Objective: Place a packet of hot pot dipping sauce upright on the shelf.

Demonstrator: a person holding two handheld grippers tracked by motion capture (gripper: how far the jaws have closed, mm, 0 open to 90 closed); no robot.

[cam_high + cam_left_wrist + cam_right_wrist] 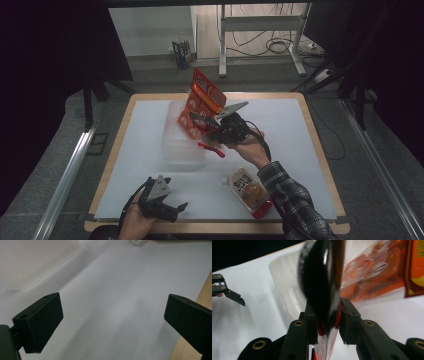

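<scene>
Snack bag point(202, 102): you are holding this orange packet up off the table, tilted, with its top leaning toward one o'clock, right above the clear plastic bin point(182, 142) that sits near the middle of the white table point(280, 150). You are keeping it on edge like that, I judge, so it can slide narrow-end first into the bin rather than lie flat across the rim. In the right gripper view the packet point(372, 275) is running up from between the two black jaws, and its dark glossy edge is pinched tight there, so your right gripper point(328, 322) is clamping the bag near its lower end, with the bin point(287, 290) showing just behind it.

Your right gripper point(205, 122) is reaching out to about twelve o'clock from your body, the wrist bent so the jaws are pointing toward ten o'clock over the bin, and your plaid sleeve point(295, 200) is crossing the table's near right part. A second snack bag point(249, 191) is lying flat at about five o'clock from the bin, just beside that sleeve, probably waiting its turn.

Your left gripper point(170, 207) is resting low at the table's near edge, around seven o'clock from the bin, well apart from it. In the left gripper view its jaws are standing wide apart with nothing but white tabletop point(120, 290) between them, so it is holding nothing and staying out of the way.
</scene>
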